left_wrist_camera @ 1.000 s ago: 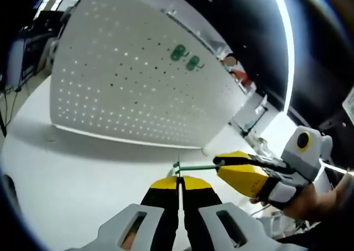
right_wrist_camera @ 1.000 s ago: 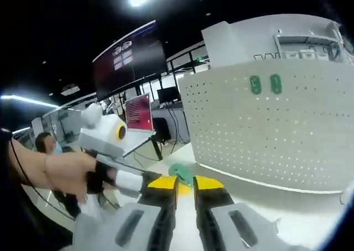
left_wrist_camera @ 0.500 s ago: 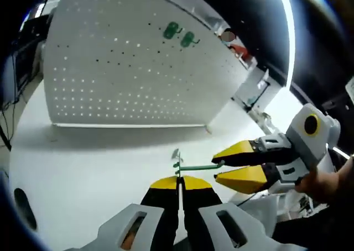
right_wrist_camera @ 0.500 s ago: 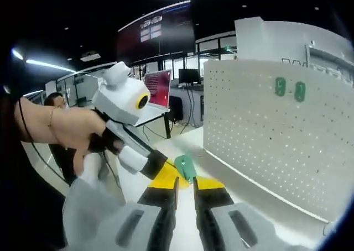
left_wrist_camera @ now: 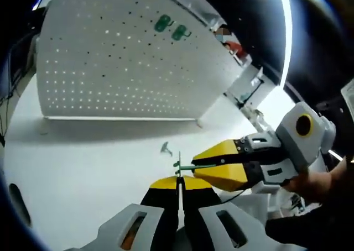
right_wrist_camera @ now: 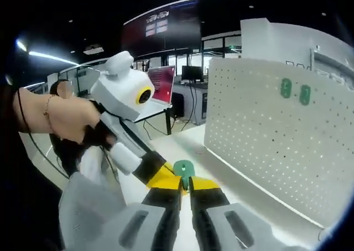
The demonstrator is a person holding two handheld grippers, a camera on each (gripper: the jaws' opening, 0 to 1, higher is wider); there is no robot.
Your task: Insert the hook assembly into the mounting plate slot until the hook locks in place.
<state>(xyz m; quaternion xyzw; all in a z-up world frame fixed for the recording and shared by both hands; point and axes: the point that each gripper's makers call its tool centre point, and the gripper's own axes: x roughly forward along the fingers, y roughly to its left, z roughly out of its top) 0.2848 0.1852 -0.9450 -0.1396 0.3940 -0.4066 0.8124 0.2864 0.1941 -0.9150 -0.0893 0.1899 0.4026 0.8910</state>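
White pegboard (left_wrist_camera: 121,68) upright on tabletop (left_wrist_camera: 83,157), two green hooks (left_wrist_camera: 170,28) already mounted near top. Left gripper (left_wrist_camera: 178,184) fingers closed on green hook assembly (left_wrist_camera: 191,166), above tabletop, apart from pegboard. Right gripper (right_wrist_camera: 184,186) fingers clamp same assembly's green end (right_wrist_camera: 183,168).

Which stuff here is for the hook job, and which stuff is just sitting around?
For the job:
- green hook assembly, pinched between both grippers
- left hand-held gripper
- right hand-held gripper
- white pegboard, the mounting plate with holes
- two green hooks already on the pegboard

Just sitting around:
- red laptop
- big dark screen
- small metal bit on the white table
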